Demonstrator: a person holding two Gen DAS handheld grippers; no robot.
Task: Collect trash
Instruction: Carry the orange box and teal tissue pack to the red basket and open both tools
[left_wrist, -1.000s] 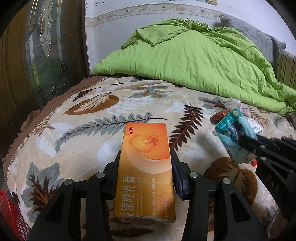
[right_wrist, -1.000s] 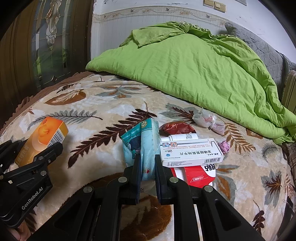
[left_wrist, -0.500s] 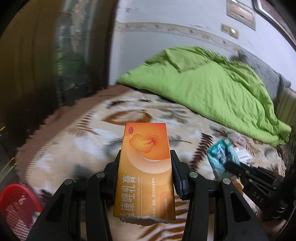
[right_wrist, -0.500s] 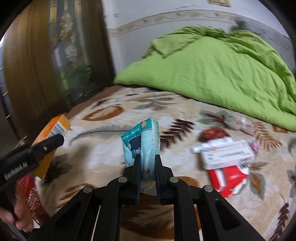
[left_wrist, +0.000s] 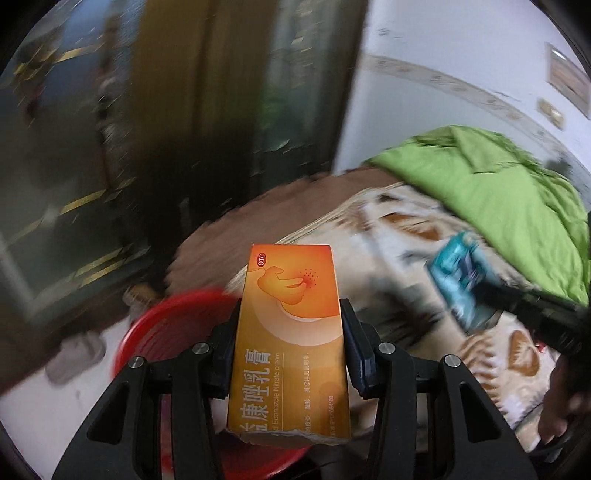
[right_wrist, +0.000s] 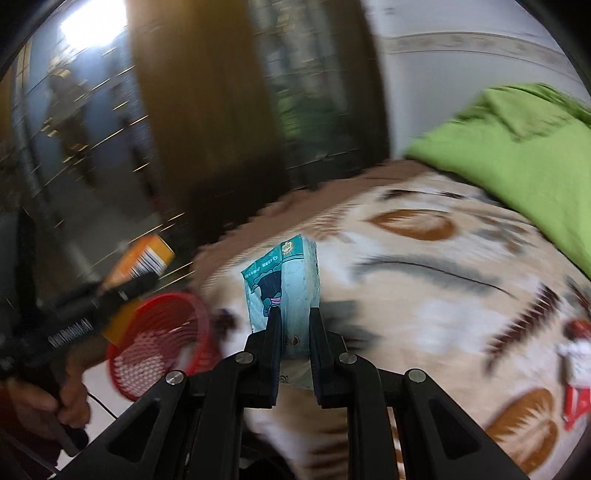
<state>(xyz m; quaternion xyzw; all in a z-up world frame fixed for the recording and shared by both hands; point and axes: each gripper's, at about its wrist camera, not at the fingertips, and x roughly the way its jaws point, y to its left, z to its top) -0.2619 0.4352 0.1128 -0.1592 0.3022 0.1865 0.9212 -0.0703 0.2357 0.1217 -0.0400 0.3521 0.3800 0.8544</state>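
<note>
The orange cardboard medicine box (left_wrist: 291, 339) is the trash in your left gripper (left_wrist: 290, 354). The jaws press on its two long sides and hold it tight. The box stands up between them, with the picture of a hand near the top. It hangs in the air over the round red plastic basket (left_wrist: 155, 328), which sits on the pale floor next to the bed. In the right wrist view the same box (right_wrist: 142, 258) shows at the left, up above the basket (right_wrist: 162, 339), and your left hand (right_wrist: 61, 398) grips the handle under it.

Your right gripper (right_wrist: 293, 321) holds the other bit of trash, a small teal plastic packet (right_wrist: 284, 284) with a cartoon print. The jaws are shut on its lower part and the top sticks up. It is in the air over the edge of the bed, just right of the basket.

The bed has a cream blanket with brown and grey leaves (right_wrist: 443, 280). A bright green quilt (right_wrist: 517, 147) is heaped at the far side. Some red and white packets (right_wrist: 574, 373) lie on the blanket at the right edge, too blurry to tell apart. Most of the room is blurred.
</note>
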